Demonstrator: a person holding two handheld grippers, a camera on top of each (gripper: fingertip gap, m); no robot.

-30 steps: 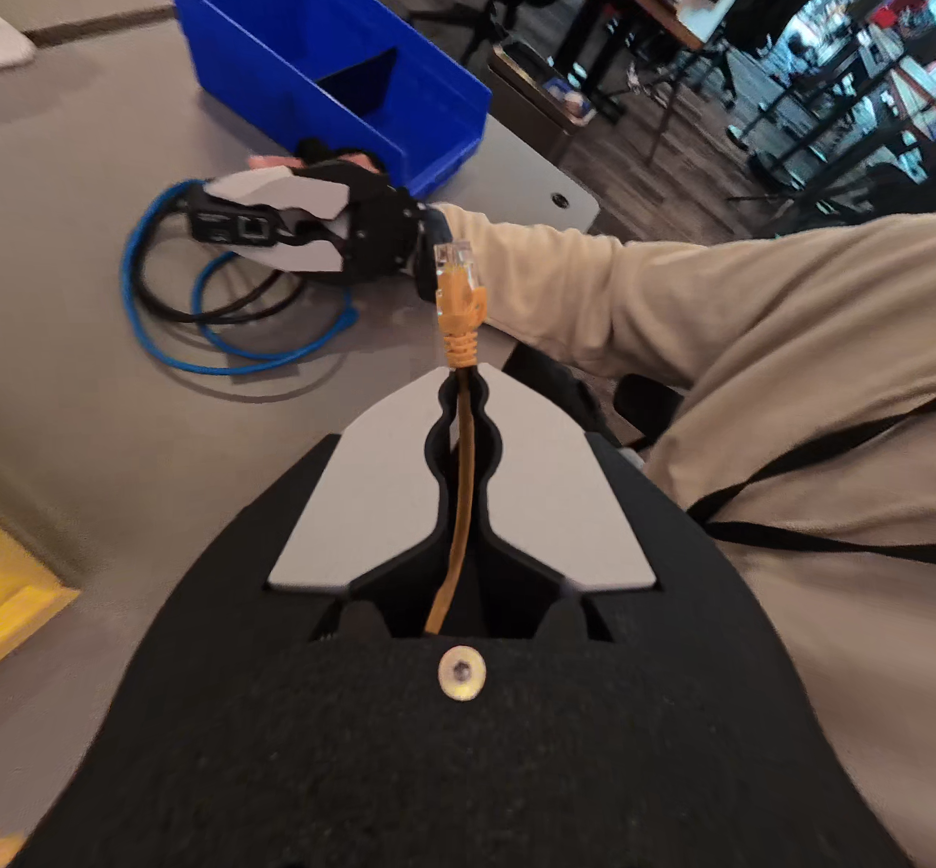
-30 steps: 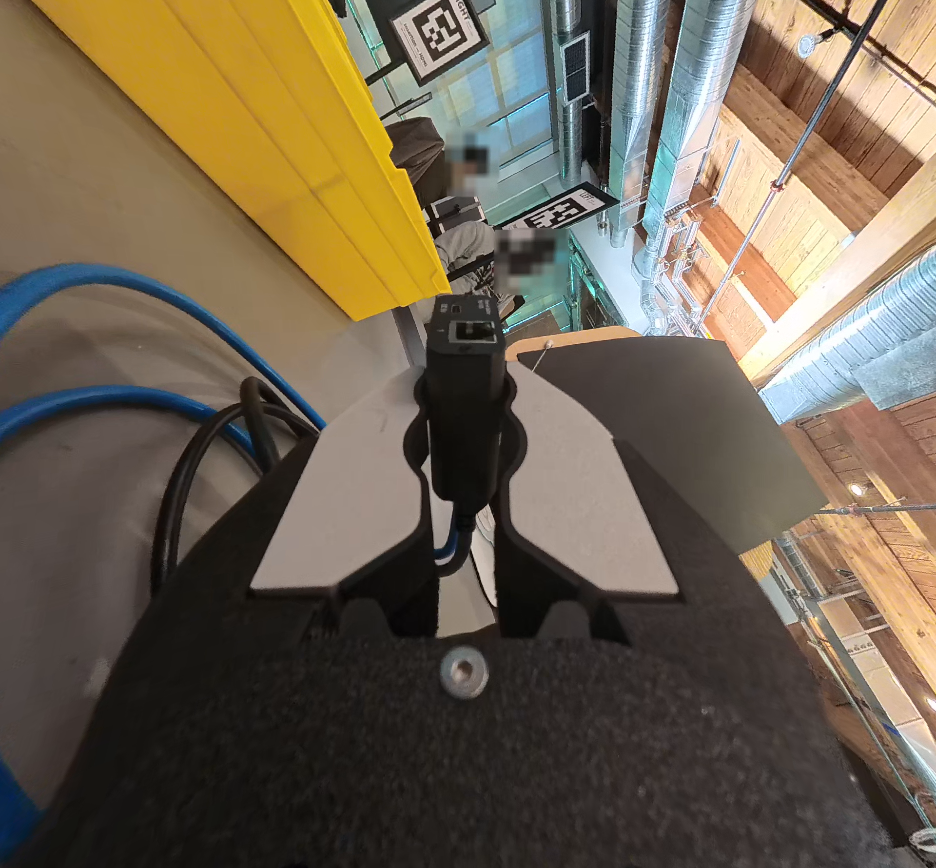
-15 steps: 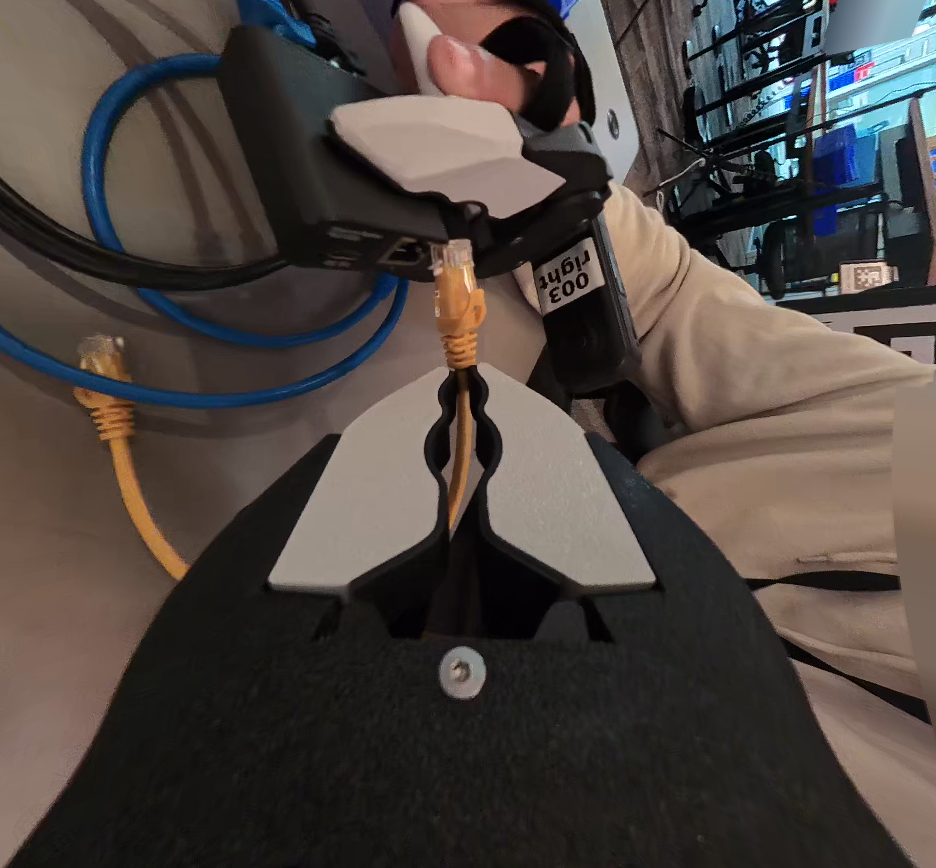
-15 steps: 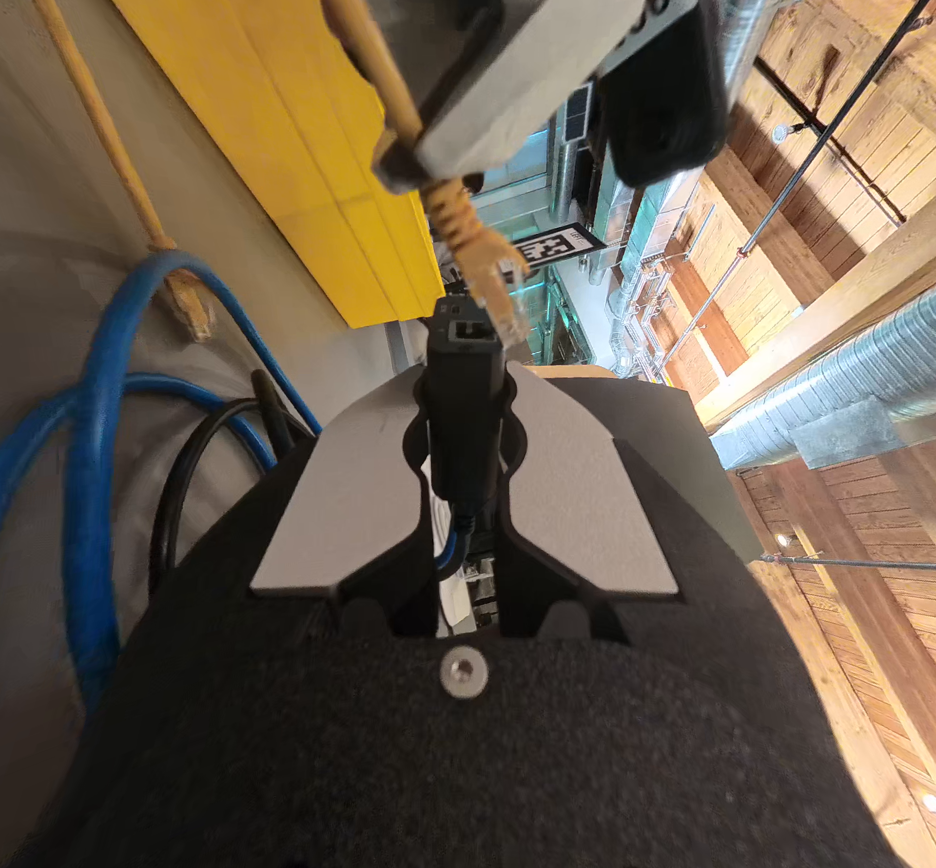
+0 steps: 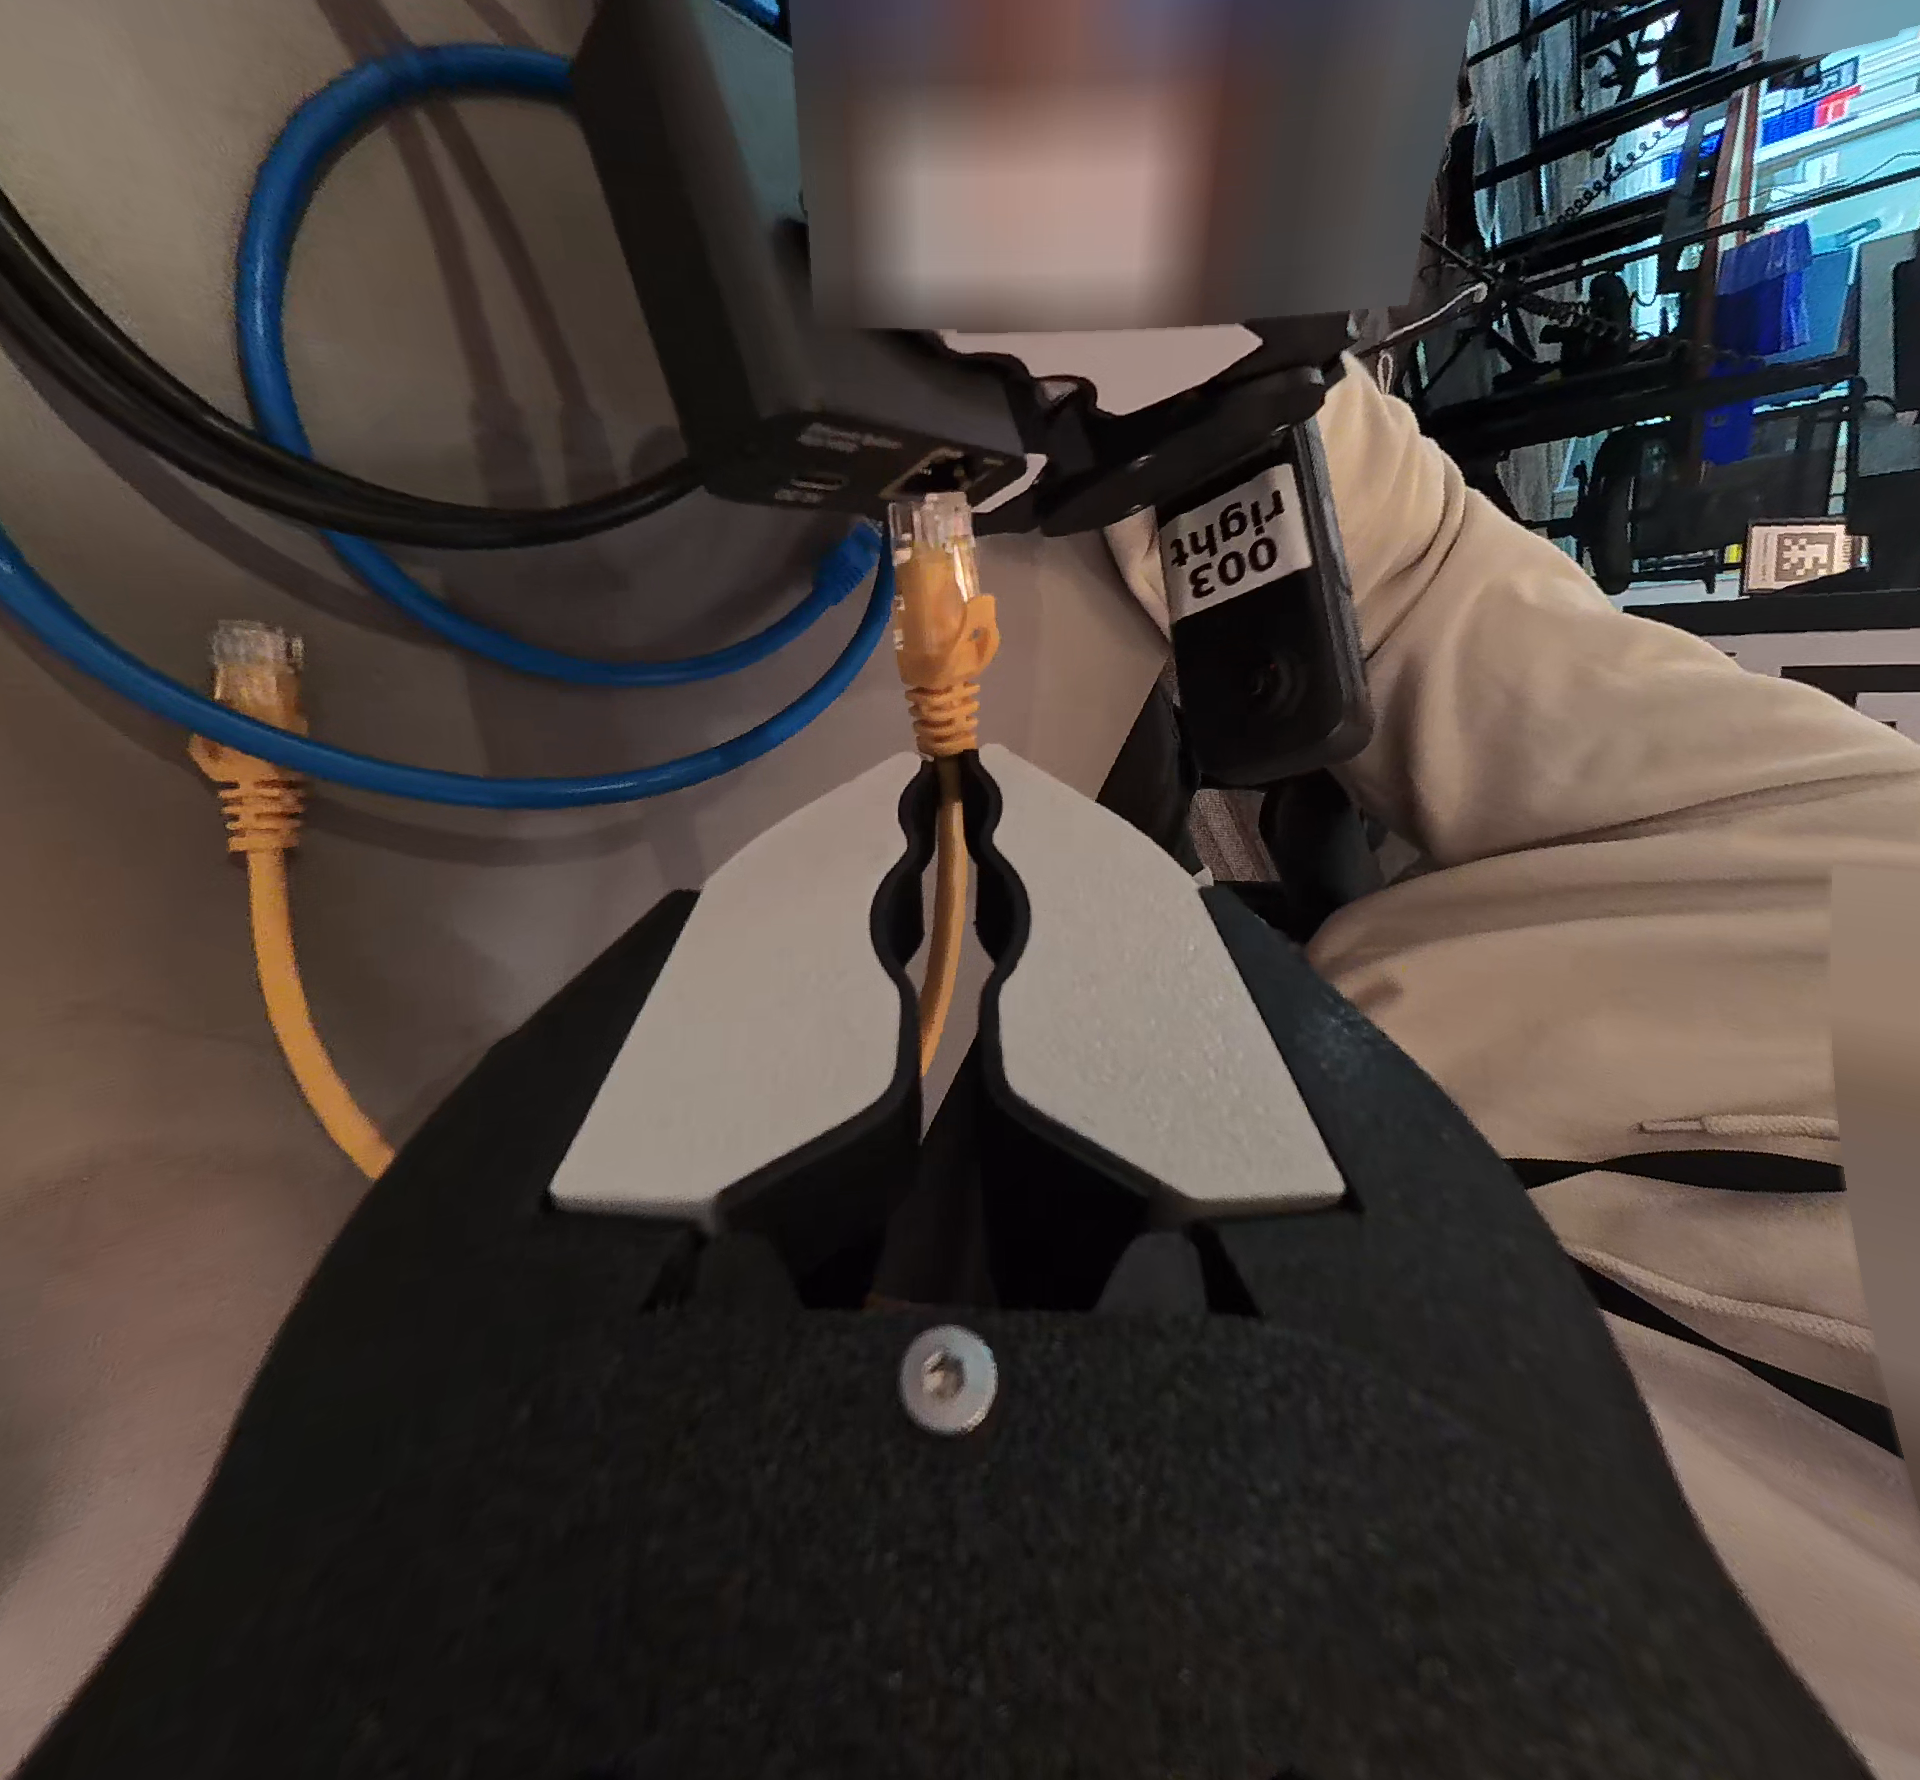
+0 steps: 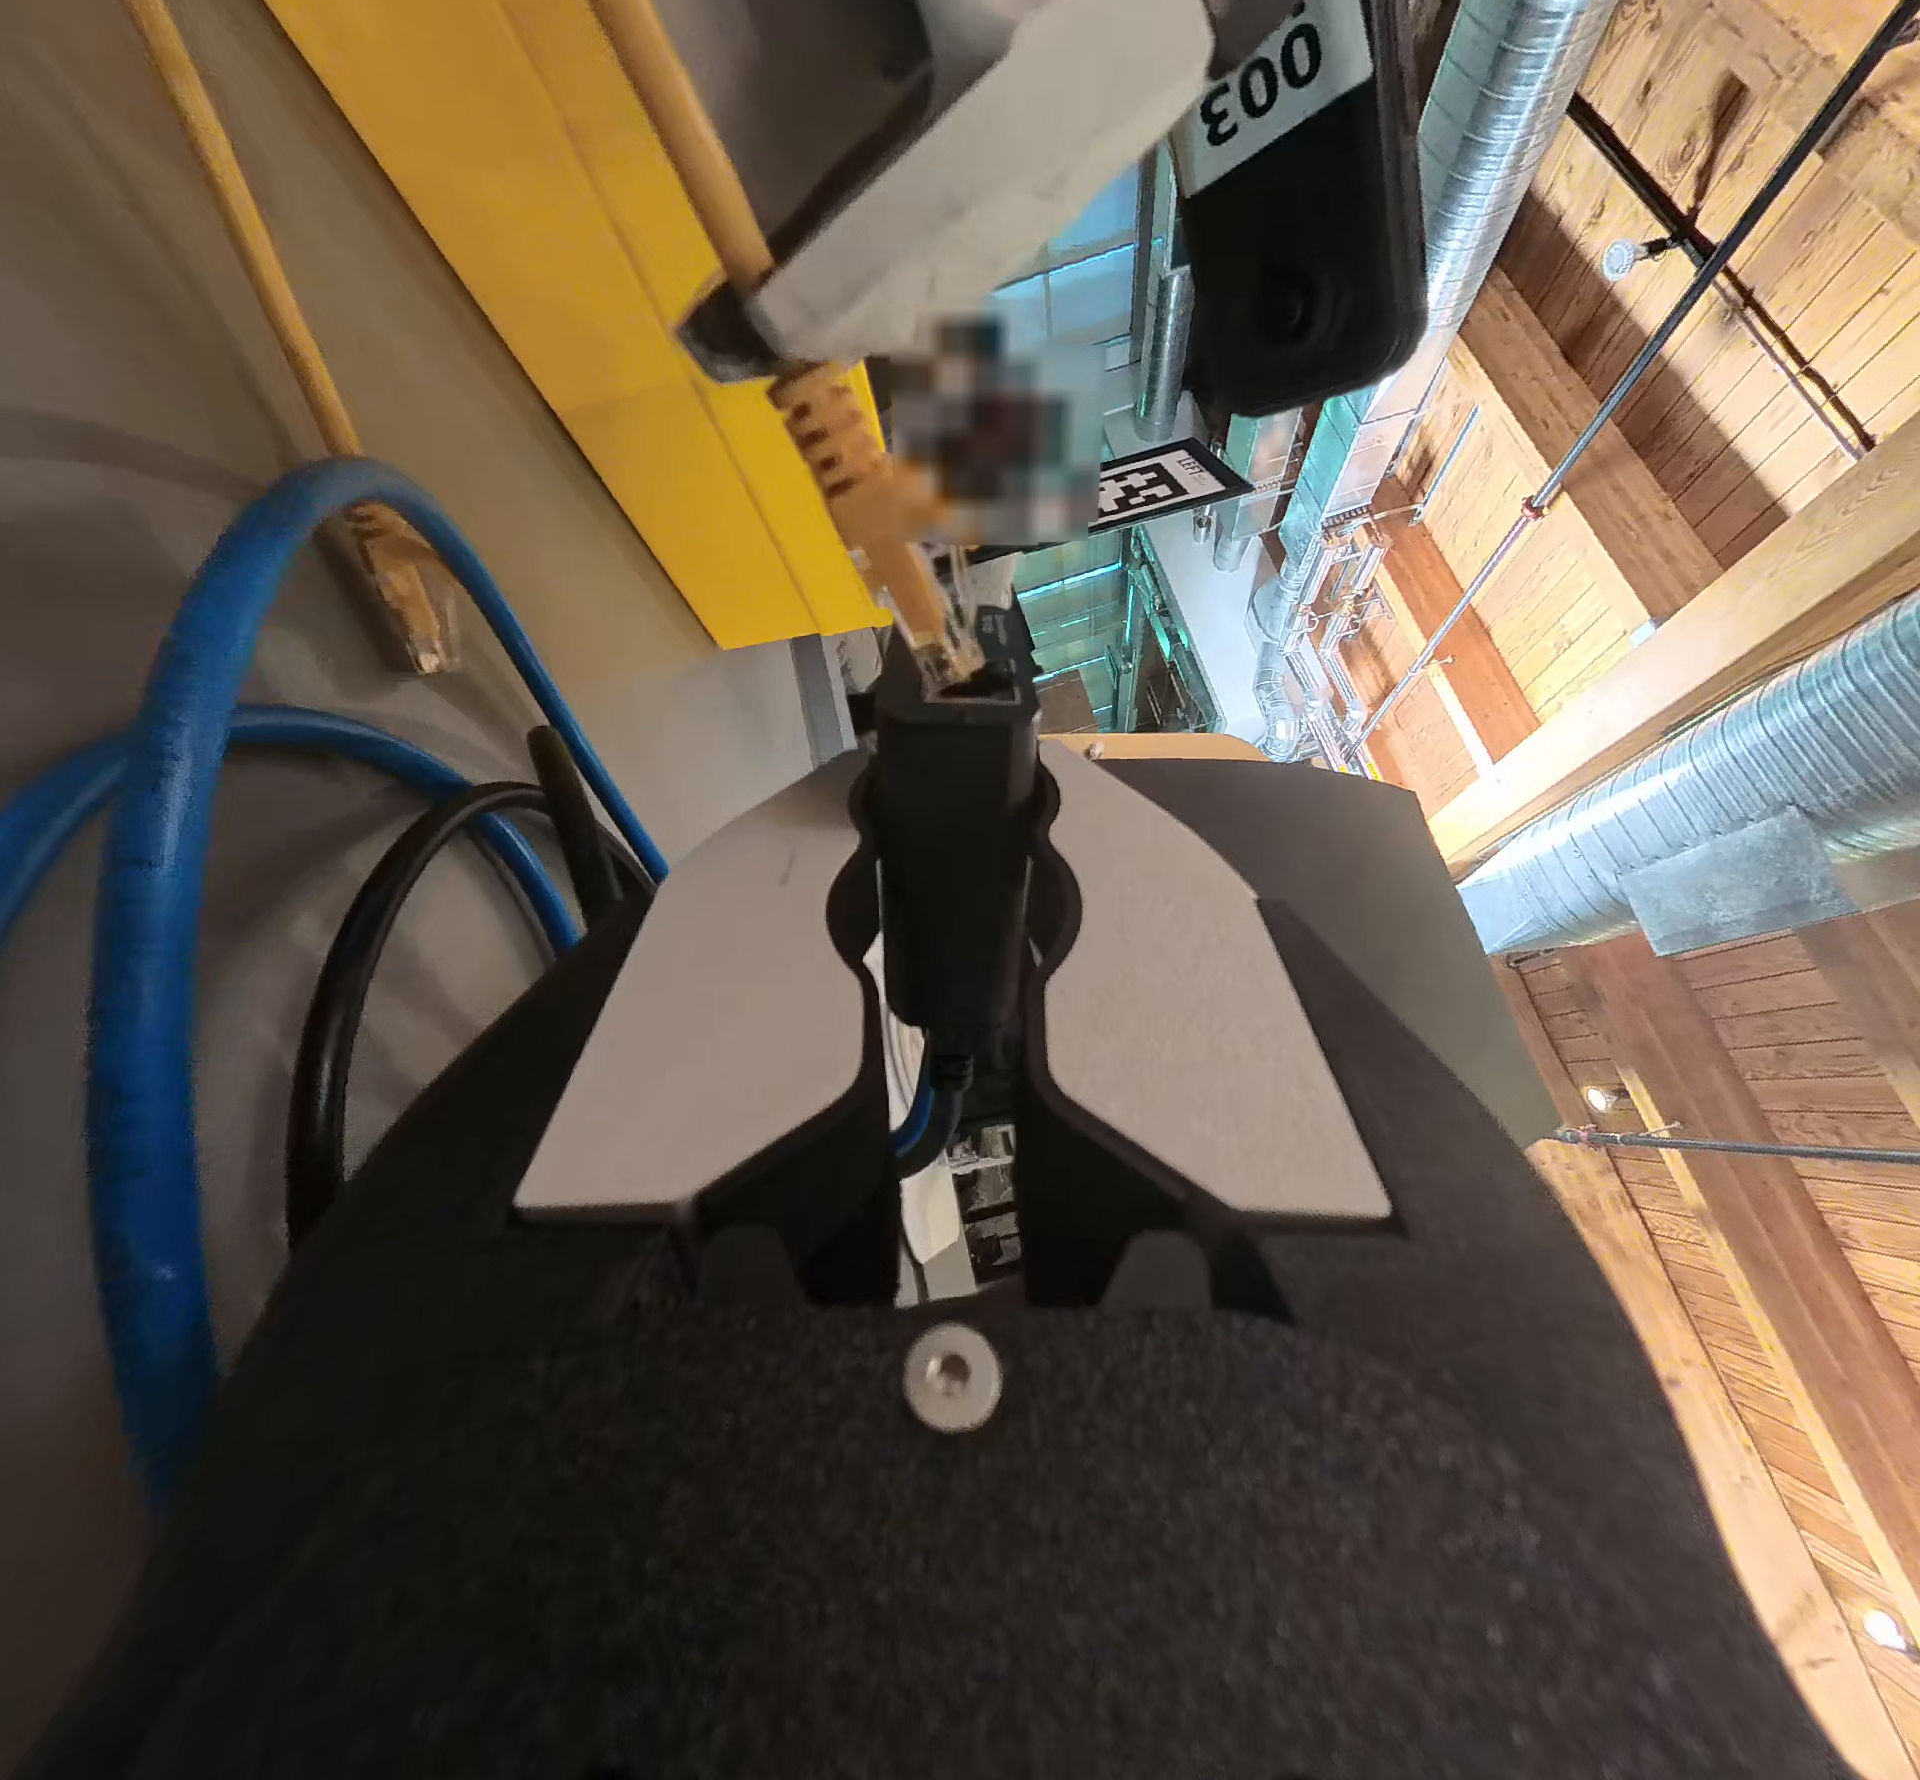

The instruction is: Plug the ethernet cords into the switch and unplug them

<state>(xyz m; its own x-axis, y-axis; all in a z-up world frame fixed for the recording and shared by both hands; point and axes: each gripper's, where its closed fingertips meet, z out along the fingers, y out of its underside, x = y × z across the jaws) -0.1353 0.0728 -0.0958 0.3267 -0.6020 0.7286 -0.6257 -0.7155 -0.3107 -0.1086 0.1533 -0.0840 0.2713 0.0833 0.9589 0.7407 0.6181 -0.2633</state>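
Right off my left gripper (image 5: 943,774) tips, the orange ethernet cord's clear plug (image 5: 932,533) has closed in and now touches the small black plastic switch's (image 6: 956,837) port, which my right gripper (image 6: 951,800) clamps; left's pinching the cord, so just push it home

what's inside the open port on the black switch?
The clear tip of the orange plug sits at the mouth of the switch port, not seated. Port contacts cannot be seen; the plug covers them.

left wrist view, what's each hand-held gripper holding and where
Left hand-held gripper pinches the orange cable just behind its plug; right hand-held gripper clamps the black switch around its middle.
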